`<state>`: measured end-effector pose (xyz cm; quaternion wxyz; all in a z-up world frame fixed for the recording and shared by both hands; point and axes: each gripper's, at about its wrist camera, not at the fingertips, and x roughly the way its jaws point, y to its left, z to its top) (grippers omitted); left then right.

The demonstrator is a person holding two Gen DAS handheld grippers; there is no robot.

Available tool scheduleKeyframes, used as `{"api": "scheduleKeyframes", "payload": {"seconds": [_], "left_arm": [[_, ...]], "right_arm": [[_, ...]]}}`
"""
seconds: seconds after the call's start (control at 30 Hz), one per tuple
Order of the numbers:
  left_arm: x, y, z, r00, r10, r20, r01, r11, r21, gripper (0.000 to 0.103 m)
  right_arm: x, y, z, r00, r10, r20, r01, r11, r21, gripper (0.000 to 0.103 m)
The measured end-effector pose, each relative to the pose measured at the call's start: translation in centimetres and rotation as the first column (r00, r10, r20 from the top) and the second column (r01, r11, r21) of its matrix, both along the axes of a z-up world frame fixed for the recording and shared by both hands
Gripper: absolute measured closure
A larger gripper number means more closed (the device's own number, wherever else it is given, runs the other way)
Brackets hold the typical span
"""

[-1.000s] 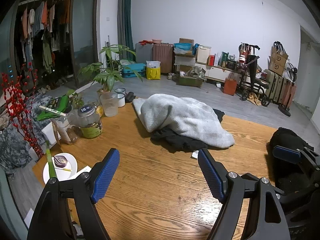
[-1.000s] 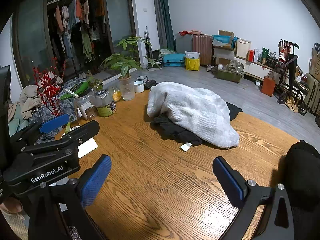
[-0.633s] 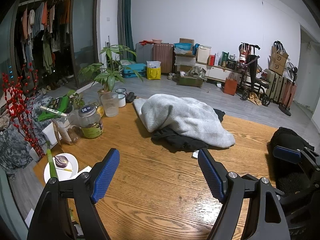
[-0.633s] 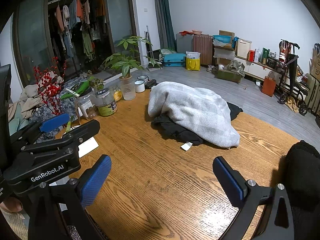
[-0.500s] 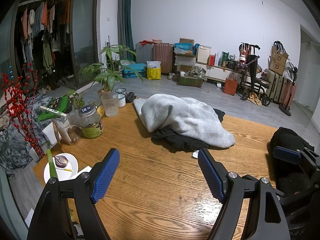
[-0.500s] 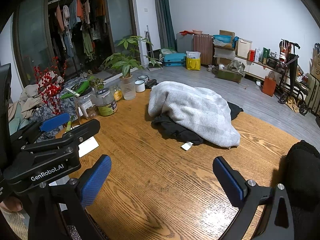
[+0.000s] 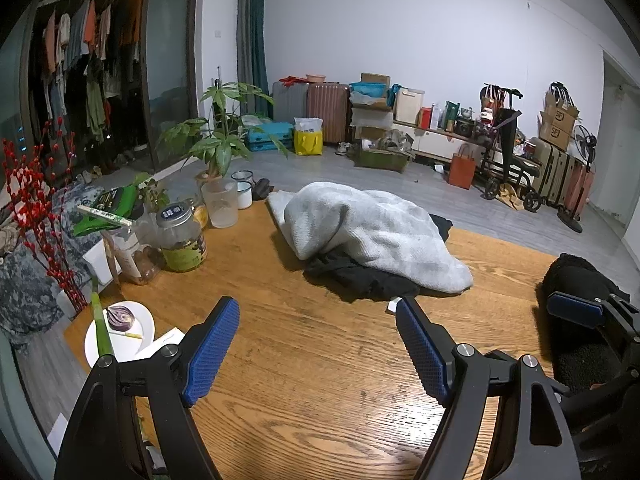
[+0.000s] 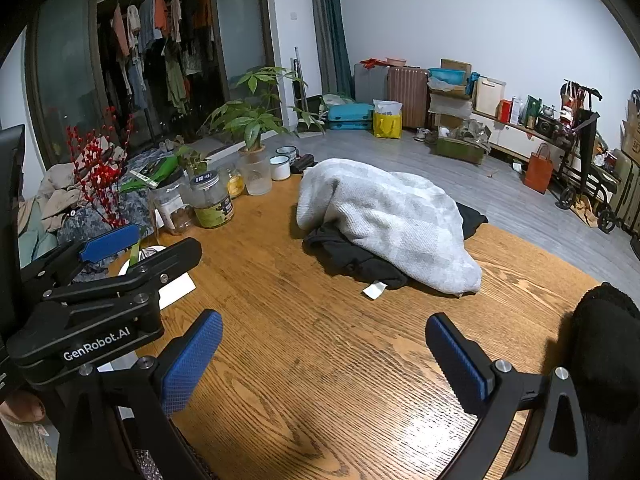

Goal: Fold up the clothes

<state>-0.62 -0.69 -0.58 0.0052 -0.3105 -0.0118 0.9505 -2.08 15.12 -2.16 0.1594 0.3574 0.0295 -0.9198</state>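
Clothes [image 7: 372, 236] on wooden table [image 7: 312, 380]

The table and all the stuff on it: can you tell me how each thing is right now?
Grey garment: crumpled, unfolded, lying on the black one.
Black garment: bunched underneath, unfolded.
Left tongs: open, empty.
Right tongs: open, empty.
Jar: upright, lid on.
Onion: cut in half, on a plate.
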Motion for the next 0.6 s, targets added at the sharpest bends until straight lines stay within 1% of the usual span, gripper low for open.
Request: {"api": "scheduleKeyframes", "payload": {"seconds": [0.27, 0.37, 0.6], "left_arm": [[-0.9, -0.5, -0.6, 1.000, 0.008, 0.014, -0.008, 1.000, 0.003, 0.022], [-1.7, -0.4, -1.0, 1.000, 0.006, 0.020, -0.006, 1.000, -0.008, 0.022], [-5.1, -0.4, -2.2, 0.999, 0.006, 0.044, -0.004, 0.999, -0.036, 0.022]], "right_arm": [[-0.7, -0.5, -0.6, 1.000, 0.013, 0.009, -0.013, 1.000, -0.001, 0.000], [-1.3, -0.6, -0.9, 1.000, 0.017, 0.012, -0.017, 1.000, 0.004, 0.000], [-3.7, -0.5, -2.5, 0.999, 0.014, 0.033, -0.015, 1.000, 0.009, 0.000]]}}
